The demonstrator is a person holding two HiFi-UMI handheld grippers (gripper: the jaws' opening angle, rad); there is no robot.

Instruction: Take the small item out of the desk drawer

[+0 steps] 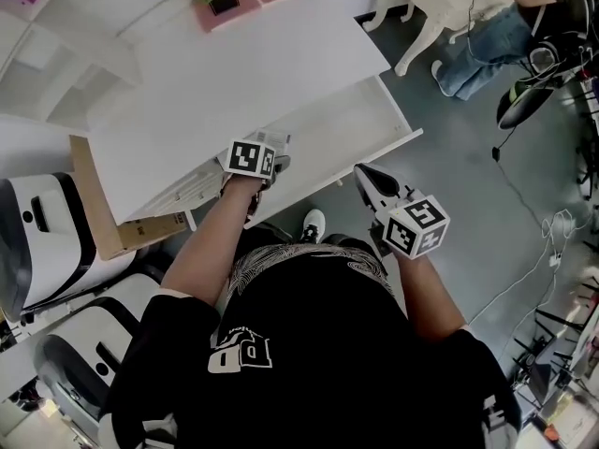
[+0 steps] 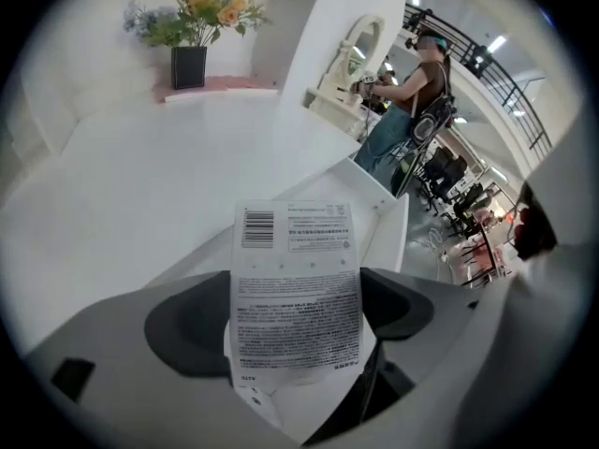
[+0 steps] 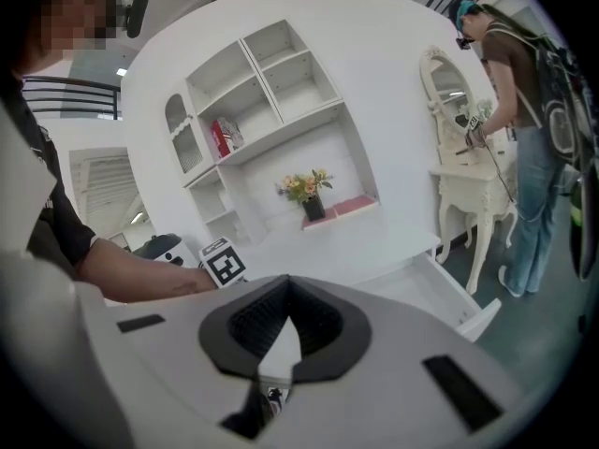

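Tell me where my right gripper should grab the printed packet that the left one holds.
Probably its free barcode end: the packet sticks out flat beyond the left gripper. Come from ahead, jaws across its thin faces.

Packet (image 2: 295, 288) print too fine to read (barcode on top)

Right hand-held gripper (image 3: 284, 296), jaws pressed together on nothing.
Beyond it I see the white desk (image 3: 351, 248), its white drawer (image 3: 426, 279) pulled open, and yellow flowers in a black pot (image 3: 312, 202).
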